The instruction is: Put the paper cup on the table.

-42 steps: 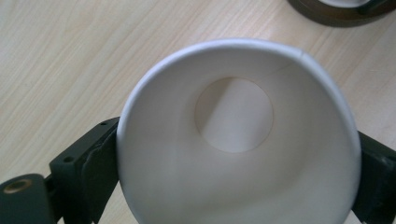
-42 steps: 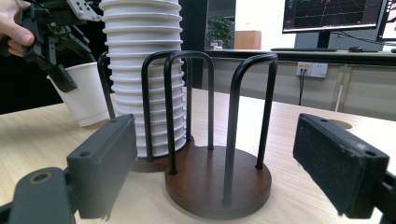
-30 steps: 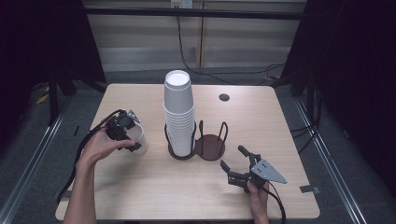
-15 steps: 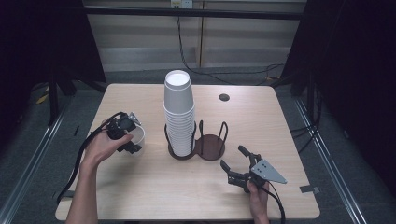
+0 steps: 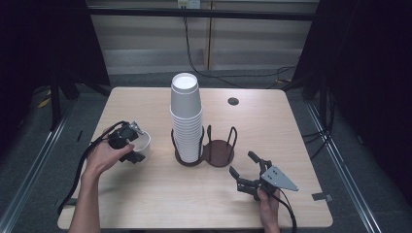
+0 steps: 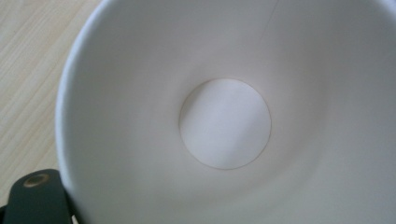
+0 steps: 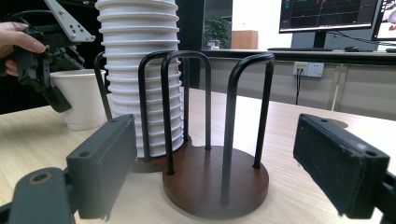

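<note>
A: Where is the left gripper?
B: At the left of the pale wooden table, held in the person's left hand. The forearm comes up from the bottom edge of the high view and the hand wraps the gripper's body from the near side, so the tool leans in over a single white paper cup standing upright on the tabletop.

A: And its jaws?
B: They have just been closing, with the cup's rim between them. The left gripper view looks straight down into the cup, one black jaw showing outside the wall at the lower left. In the right gripper view one jaw lies against the cup's outer wall. They pinch the rim.

A: What about the other hand?
B: The right hand rests near the table's front right, holding the right gripper roughly level. It points toward the dark brown round-based wire cup holder. Its jaws stand spread wide with nothing between them.

A: What stands near the single cup?
B: Just to its right, apart from it, a tall stack of white paper cups sits in the holder's left ring. The right ring is bare.
</note>
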Motion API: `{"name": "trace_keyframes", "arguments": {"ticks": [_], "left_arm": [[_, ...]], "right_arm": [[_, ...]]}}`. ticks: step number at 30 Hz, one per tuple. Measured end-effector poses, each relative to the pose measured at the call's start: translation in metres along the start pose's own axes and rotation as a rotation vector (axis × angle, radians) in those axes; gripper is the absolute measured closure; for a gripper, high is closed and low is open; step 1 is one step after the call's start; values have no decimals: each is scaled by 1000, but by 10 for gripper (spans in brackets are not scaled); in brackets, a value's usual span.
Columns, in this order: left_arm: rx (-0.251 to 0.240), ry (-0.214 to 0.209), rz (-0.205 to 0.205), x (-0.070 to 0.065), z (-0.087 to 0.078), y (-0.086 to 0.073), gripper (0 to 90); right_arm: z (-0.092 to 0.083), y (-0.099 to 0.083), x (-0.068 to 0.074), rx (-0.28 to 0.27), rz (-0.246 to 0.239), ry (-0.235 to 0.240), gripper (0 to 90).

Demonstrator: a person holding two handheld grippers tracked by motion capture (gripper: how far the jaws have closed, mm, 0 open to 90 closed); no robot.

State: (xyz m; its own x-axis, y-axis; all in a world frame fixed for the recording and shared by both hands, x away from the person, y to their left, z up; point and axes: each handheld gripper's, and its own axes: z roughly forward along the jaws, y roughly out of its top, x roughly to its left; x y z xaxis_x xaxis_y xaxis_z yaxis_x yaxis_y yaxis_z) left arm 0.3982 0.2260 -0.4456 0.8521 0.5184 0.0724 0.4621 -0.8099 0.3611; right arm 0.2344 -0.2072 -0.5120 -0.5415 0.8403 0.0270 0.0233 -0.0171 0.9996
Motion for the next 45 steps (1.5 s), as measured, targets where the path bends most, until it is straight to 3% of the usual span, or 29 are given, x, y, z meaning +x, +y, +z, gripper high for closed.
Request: {"name": "trace_keyframes", "arguments": {"ticks": [7,15,18,21,23,27,33,36,39,40,43,45], "left_arm": [[-35,-37,1,2,-3,-12,156],[-77,-36,-22,4,-8,-25,156],[-139,-45,-49,3,-13,-32,157],[-149,-27,-50,3,-18,-37,157],[-191,-18,-82,2,-22,-41,156],[-265,0,-105,2,-31,-51,156],[-310,4,-119,0,-37,-60,156],[-347,31,-160,-5,-38,-61,157],[-374,12,-167,-9,-38,-64,158],[-381,30,-167,-12,-38,-64,158],[-449,18,-177,-16,-43,-67,158],[-485,39,-206,-20,-45,-68,156]], "right_arm": [[0,0,0,0,0,-1,131],[0,0,0,1,0,-2,131],[0,0,0,1,0,-3,131],[0,0,0,2,0,-3,131],[0,0,0,1,0,-3,131],[0,0,0,1,1,-3,132],[0,0,0,2,1,-4,132],[0,0,0,3,2,-2,132],[0,0,0,2,0,-8,131],[0,0,0,3,2,-6,131],[0,0,0,3,2,-7,131],[0,0,0,3,1,-7,131]]}}
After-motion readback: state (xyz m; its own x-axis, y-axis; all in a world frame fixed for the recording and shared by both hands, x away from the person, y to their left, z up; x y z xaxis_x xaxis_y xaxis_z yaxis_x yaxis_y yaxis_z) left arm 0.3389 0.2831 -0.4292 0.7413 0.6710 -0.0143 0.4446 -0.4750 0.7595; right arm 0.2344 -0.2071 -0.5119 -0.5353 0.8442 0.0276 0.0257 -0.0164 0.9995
